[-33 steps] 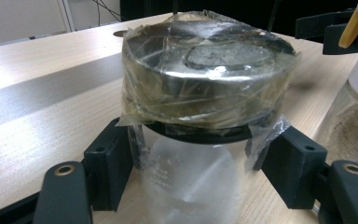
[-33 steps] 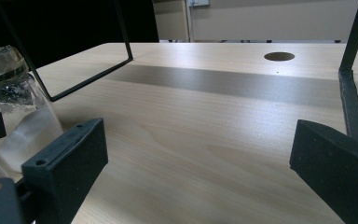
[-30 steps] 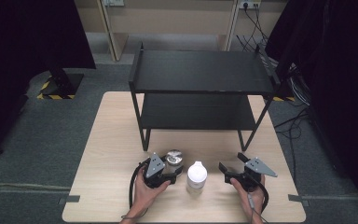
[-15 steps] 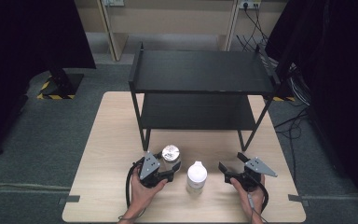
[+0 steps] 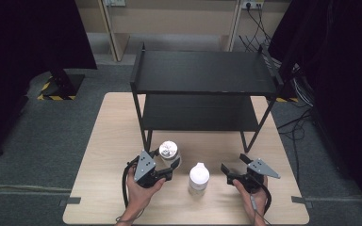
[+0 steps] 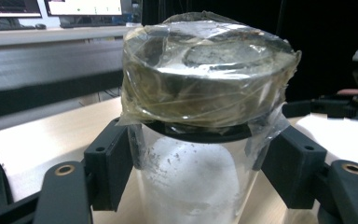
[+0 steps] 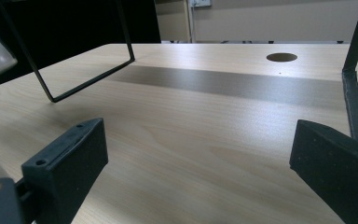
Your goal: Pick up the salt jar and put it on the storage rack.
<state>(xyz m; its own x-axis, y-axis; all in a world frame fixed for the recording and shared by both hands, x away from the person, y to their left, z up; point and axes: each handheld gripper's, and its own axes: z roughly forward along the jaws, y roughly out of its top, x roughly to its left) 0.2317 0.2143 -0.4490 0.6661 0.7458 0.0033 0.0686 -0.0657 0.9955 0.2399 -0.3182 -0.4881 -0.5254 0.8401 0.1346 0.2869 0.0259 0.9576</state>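
Note:
A glass jar point(image 5: 168, 151) with white powder inside and a film-wrapped metal lid point(image 6: 205, 70) is held by my left gripper point(image 5: 166, 165), shut on the jar's body just under the lid. In the left gripper view both pads point(image 6: 109, 163) press against the glass. A white bottle point(image 5: 199, 178) stands upright on the table to the right of the jar, apart from both grippers. My right gripper point(image 5: 235, 164) rests near the table's front right, open, with bare wood between its pads point(image 7: 70, 163).
A black two-tier shelf point(image 5: 202, 70) stands at the back of the wooden table point(image 5: 113, 136); its thin legs point(image 7: 354, 88) come down close ahead of the right gripper. A round cable hole point(image 7: 281, 57) lies farther back. Dark curtains hang at both sides.
My left gripper, holding the jar, has shifted a little left and away from the front edge. The white bottle and the right gripper have stayed put.

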